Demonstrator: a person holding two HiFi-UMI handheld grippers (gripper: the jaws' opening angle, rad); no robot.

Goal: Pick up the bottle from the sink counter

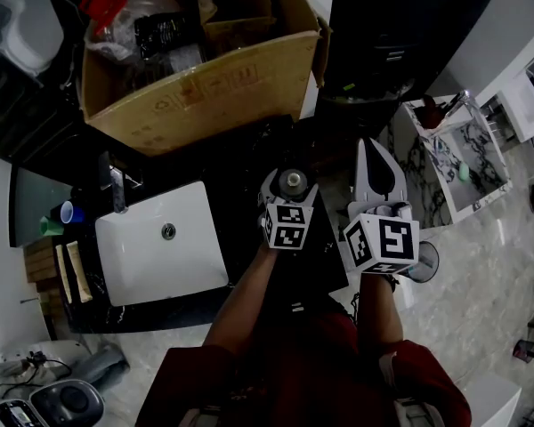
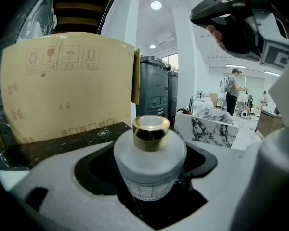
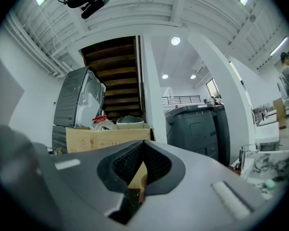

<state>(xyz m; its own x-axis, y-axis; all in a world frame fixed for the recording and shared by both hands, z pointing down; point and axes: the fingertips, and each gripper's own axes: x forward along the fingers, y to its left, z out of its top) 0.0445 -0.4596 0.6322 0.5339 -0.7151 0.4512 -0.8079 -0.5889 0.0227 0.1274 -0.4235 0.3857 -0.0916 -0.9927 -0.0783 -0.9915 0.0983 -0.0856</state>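
A frosted white bottle point(image 2: 149, 162) with a gold cap sits upright between the jaws of my left gripper point(image 1: 289, 178). Its round body fills the notch, and the dark pads point(image 2: 94, 170) lie against its sides. In the head view the bottle point(image 1: 292, 182) shows from above, over the black sink counter point(image 1: 240, 163), right of the sink. I cannot tell whether it still rests on the counter. My right gripper point(image 1: 376, 154) hovers just right of the left one. Its jaws are shut with nothing in them point(image 3: 142, 146), and they point out over the counter's end.
A big cardboard box point(image 1: 205, 87) of clutter stands close behind the bottle. The white sink point(image 1: 160, 247) with its faucet point(image 1: 117, 189) lies to the left, with a blue cup point(image 1: 67, 212) beyond. Grey bins point(image 2: 156, 85) and a marble table point(image 1: 463, 158) stand to the right.
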